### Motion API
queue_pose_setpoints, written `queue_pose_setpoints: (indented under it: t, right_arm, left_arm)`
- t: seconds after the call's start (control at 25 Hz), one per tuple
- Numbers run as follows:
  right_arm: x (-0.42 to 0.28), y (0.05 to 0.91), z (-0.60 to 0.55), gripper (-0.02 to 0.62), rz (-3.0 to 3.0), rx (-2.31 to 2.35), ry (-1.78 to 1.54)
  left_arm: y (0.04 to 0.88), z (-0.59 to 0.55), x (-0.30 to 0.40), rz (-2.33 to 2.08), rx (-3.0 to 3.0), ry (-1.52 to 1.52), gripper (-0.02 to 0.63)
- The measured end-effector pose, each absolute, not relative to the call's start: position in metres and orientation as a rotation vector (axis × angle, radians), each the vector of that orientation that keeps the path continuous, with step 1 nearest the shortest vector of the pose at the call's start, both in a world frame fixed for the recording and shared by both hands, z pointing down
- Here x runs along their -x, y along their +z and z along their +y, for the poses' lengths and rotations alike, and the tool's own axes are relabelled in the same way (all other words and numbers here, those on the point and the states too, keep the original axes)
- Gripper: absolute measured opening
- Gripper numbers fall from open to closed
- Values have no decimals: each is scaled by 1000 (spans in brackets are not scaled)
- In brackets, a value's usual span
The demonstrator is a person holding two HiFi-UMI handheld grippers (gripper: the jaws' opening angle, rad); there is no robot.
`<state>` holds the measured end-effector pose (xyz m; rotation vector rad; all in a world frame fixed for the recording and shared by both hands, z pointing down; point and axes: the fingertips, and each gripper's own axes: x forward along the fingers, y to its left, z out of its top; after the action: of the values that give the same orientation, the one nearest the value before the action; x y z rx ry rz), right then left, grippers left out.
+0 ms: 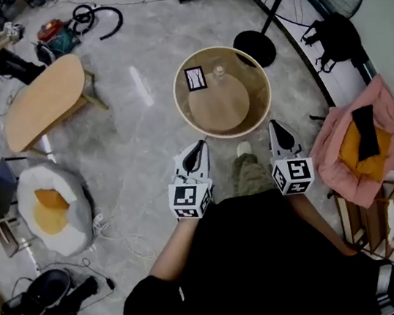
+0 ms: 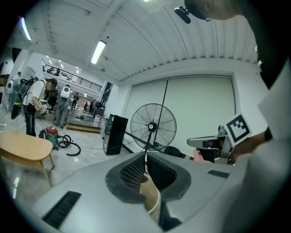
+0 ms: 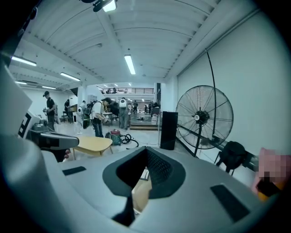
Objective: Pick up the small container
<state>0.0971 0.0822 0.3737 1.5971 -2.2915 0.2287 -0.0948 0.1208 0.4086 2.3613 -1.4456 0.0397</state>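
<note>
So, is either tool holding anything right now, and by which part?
Nothing is held. The left tool and right tool are both shut and empty; the container stands on the table, away from both.

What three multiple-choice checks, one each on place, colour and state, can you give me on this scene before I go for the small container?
1. The small container stands:
A) on the round table
B) on the floor
C) in a gripper

2. The heaped cloth at right is:
A) green
B) pink
C) blue

3. The left gripper is:
A) open
B) shut on the container
C) shut and empty

Answers:
1 A: it sits inside the table's raised rim.
2 B: it is plainly pink in the head view.
3 C: its jaws meet with nothing between them.
</note>
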Motion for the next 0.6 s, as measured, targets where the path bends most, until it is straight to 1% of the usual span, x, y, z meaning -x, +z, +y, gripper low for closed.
queue_pose_setpoints:
  t: [0.2, 0.36, 0.6]
  right_arm:
    - [-104, 370, -10, 21, -2425, -1414, 235]
    - [-127, 366, -66, 21, -2489, -1310, 242]
    - [-156, 391, -128, 21, -2526, -1206, 293]
  left_arm:
    - [424, 69, 77, -1550, -2270, 93, 29]
    - [424, 28, 62, -1643, -2224, 125, 29]
    - [438, -10, 31, -1709, -2143, 132, 29]
